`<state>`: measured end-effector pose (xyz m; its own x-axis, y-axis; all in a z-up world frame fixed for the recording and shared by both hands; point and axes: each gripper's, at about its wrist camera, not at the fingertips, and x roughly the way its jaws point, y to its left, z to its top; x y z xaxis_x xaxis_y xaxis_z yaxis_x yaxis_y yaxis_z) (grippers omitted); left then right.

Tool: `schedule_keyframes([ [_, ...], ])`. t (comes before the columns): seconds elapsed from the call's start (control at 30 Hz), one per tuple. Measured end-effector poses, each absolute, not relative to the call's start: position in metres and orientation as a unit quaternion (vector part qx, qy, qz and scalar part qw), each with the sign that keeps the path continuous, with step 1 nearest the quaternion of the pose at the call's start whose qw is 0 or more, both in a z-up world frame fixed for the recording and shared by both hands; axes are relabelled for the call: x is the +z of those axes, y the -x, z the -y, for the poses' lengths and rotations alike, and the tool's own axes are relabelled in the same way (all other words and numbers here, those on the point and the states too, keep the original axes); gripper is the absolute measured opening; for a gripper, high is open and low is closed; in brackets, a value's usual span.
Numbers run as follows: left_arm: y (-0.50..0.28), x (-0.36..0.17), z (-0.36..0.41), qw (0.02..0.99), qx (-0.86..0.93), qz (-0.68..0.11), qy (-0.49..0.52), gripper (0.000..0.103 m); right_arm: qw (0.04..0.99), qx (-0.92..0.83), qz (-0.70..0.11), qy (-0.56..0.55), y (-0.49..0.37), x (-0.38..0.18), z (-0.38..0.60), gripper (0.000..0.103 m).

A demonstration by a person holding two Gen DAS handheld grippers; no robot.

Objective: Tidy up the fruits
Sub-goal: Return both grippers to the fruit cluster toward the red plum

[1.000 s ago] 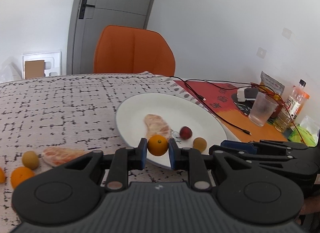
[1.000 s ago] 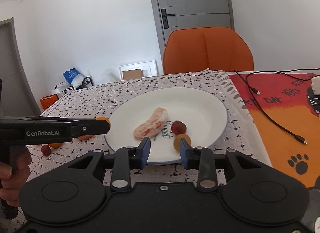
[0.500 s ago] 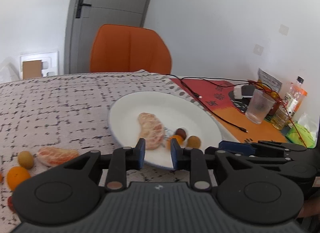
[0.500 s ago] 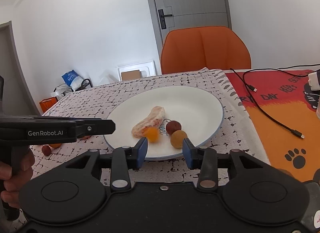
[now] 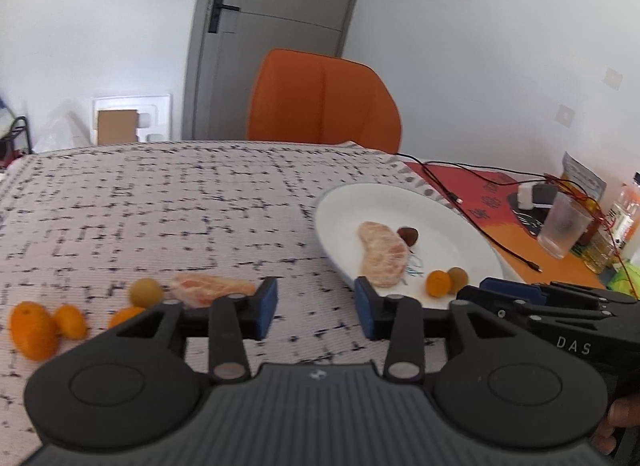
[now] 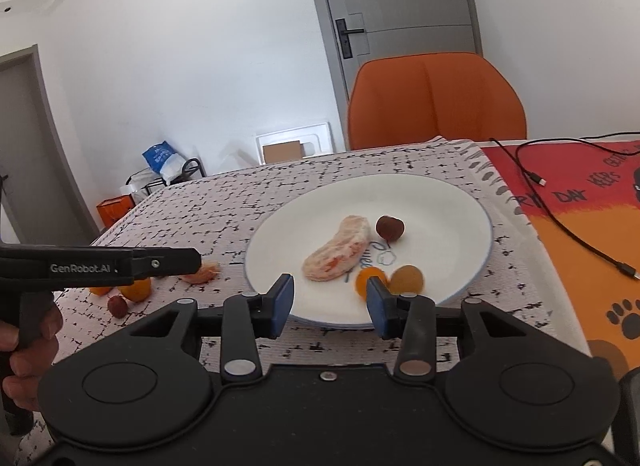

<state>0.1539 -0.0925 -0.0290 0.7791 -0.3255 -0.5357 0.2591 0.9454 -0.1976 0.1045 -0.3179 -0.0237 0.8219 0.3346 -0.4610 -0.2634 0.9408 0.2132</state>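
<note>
The left gripper (image 5: 316,308) is hanging over the cloth with its jaws partly open and empty, having just been opening. The segment (image 5: 212,290) is lying just beyond its left jaw, so that looks the next pick: line the jaws either side and squeeze gently, since it will probably bruise. The kumquats (image 5: 48,326) are sitting further left. The right gripper (image 6: 330,304) is also part-open and empty, its jaws having been opening, at the plate (image 6: 460,201) rim, with an orange fruit (image 6: 370,280) by its right jaw. The cable (image 6: 560,221) is lying well right.
</note>
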Motion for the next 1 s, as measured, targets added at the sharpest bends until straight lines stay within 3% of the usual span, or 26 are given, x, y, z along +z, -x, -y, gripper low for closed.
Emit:
schedule_keyframes([
  [0.27, -0.142, -0.026, 0.064, 0.953, -0.094, -0.283, 0.054, 0.081, 0.947, 0.192, -0.247, -0.076, -0.108, -0.019, 0.299, 0.055],
  [0.33, -0.137, -0.025, 0.056, 0.956, -0.080, -0.276, 0.054, 0.084, 0.946, 0.199, -0.246, -0.071, -0.108, -0.017, 0.293, 0.057],
  [1.0, -0.112, -0.034, -0.010, 0.955, 0.006, -0.285, 0.081, 0.086, 0.936, 0.260, -0.231, -0.062, -0.116, -0.011, 0.242, 0.103],
])
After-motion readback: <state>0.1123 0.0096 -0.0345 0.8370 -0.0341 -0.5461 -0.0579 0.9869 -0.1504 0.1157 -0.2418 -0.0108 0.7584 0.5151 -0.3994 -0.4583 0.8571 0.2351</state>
